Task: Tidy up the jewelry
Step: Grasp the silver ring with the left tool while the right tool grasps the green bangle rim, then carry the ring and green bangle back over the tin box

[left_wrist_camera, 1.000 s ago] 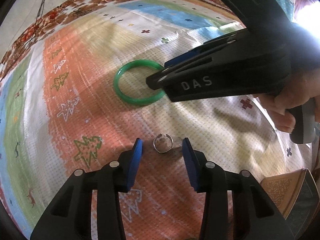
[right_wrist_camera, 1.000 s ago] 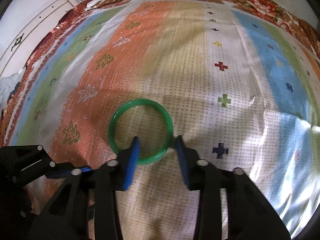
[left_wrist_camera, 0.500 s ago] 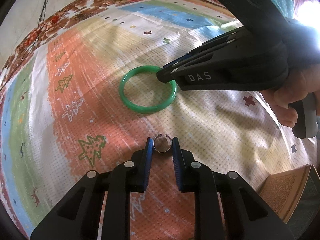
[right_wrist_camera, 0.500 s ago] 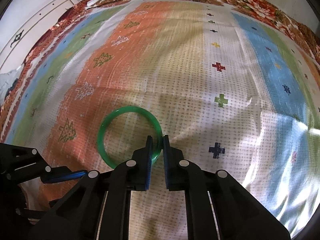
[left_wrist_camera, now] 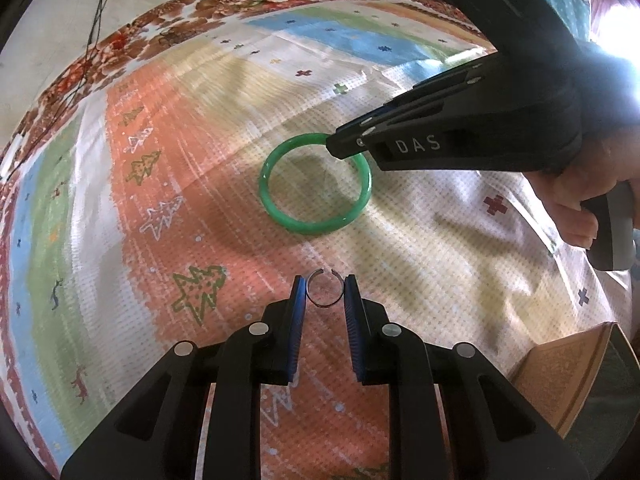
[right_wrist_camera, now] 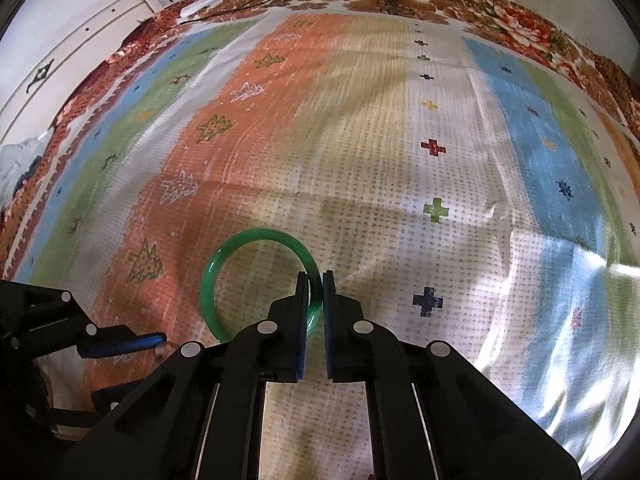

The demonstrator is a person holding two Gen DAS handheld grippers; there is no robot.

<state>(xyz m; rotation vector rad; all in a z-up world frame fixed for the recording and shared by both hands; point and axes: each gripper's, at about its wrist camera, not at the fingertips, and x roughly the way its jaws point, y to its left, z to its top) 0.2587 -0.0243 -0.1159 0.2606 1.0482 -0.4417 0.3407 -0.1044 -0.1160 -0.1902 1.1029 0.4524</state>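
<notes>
Striped patterned cloth (right_wrist_camera: 360, 152) with small trees and crosses covers the bed. On it lies a green bangle (left_wrist_camera: 316, 184), and the right gripper (right_wrist_camera: 315, 280) is clenched on its rim. The left gripper (left_wrist_camera: 325, 292) grasps a small open silver ring (left_wrist_camera: 325, 289) by its 2 sides, just above the cloth. I judge the bangle stiff, smooth and breakable, so the rim is the right place to hold. The ring looks light and thin and may slip or bend. A brown box (left_wrist_camera: 568, 368) shows at the edge; its contents I cannot see.
</notes>
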